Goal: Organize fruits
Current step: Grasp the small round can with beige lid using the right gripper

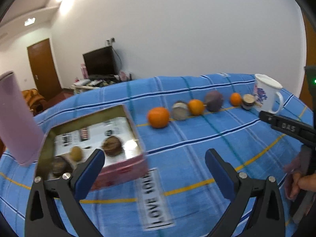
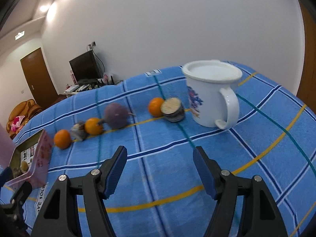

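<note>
We see, from left to right, a pink cylinder (image 1: pixel 13 116), then an open pink box (image 1: pixel 94 144) already holding a few brownish fruits, with our left claw (image 1: pixel 155 158) gaping wide and empty just beside it. Further right, a row of fruits runs diagonally across the blue checked cloth (image 2: pixel 158 158) covering the table: an orange (image 1: pixel 158 117), a cut half, a second orange (image 2: pixel 93 126), a purple fruit (image 2: pixel 116 115), a third orange (image 2: pixel 156 106) and another cut half. Our right claw (image 2: pixel 160 167), moderately wide and empty, points toward this row, which lies ahead and well apart. A white mug (image 2: pixel 212 96) stands rightmost, beside the row's end.
</note>
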The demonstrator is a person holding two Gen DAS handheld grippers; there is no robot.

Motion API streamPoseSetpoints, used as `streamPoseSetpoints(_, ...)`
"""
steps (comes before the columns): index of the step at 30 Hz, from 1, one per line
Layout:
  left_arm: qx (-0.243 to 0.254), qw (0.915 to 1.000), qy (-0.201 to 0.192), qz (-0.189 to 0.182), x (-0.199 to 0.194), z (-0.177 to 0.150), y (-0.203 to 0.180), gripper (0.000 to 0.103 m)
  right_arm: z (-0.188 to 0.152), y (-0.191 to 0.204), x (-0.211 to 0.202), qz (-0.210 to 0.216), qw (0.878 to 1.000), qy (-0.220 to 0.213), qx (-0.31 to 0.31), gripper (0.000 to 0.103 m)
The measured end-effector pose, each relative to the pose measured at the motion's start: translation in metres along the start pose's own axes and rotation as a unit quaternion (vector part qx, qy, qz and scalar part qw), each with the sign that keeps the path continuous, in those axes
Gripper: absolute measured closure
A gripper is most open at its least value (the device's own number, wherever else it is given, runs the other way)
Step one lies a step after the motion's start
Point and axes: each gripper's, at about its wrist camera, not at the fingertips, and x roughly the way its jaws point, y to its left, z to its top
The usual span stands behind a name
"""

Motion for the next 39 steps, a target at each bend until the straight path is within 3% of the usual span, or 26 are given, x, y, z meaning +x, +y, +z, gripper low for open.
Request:
streamPoseSetpoints(4,0.006,0.9997,0.018,-0.017,0.015,0.013,-0.023,0.000,0.015,-0.019,0.019,0.012,0.999,0.016,0.028,0.044)
streamPoseSetpoints(12,0.017,0.9979,0.035,-0.051,0.035,0.024,-0.047,0.000,0.035,-0.022,0.060,0.006,0.997,0.043,0.060,0.045)
streamPoseSetpoints(23,-0.023,0.9954,0.037,-0.086,0.039,0.023,-0.034,0.000,0.054,-0.004,0.093,-0.050,0.995,0.051,0.071,0.045)
streamPoseSetpoints(29,-0.005,0.9963,0.023,-0.083,0.032,0.021,-0.037,0.000,0.061,0.001,0.107,-0.066,0.994,0.067,0.061,0.045)
streamPoseSetpoints(32,-0.010,0.9953,0.025,-0.093,0.031,0.021,-0.036,0.000,0.060,-0.002,0.107,-0.063,0.994,0.073,0.056,0.062)
streamPoseSetpoints(39,-0.003,0.9951,0.029,-0.095,0.034,0.019,-0.039,0.000,0.046,-0.017,0.090,0.006,0.996,0.080,0.039,0.062)
